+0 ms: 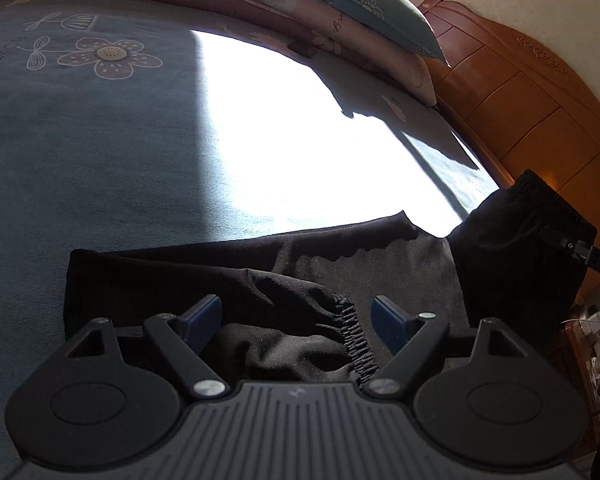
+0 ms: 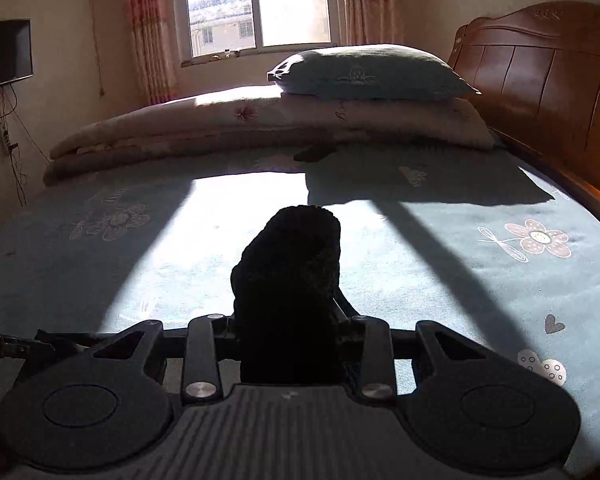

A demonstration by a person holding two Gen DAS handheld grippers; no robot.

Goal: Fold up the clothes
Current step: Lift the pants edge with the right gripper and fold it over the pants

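While sun floods the bed, both tools are at the dark garment.
Left tool: the left tool (image 1: 296, 322) has its blue pads (image 1: 206, 316) spread wide, nothing between them pinched; the elastic cuff (image 1: 354, 340) of the black trousers (image 1: 228, 280) lies bunched in the gap, not clearly touching either pad.
Right tool: the right tool (image 2: 288, 344) is clamped on a ribbed black end of the trousers, which stands up as a dark hump between the closed-in fingers; in the left wrist view that same end is lifted off the bed beside the headboard (image 1: 532, 92).
Around: blue flowered bedsheet (image 2: 480, 280), a folded pink quilt (image 2: 220, 124) along the far side, a blue pillow (image 2: 372, 72) stacked on it next to the headboard.
In the way: nothing lies on the sheet between the trousers and the quilt, only a hard sun patch and shadow bars.
Garment: black, partly flat on the near edge of the bed, one leg laid out away from the headboard, folds rumpled near the cuff; detail lost in darkness.
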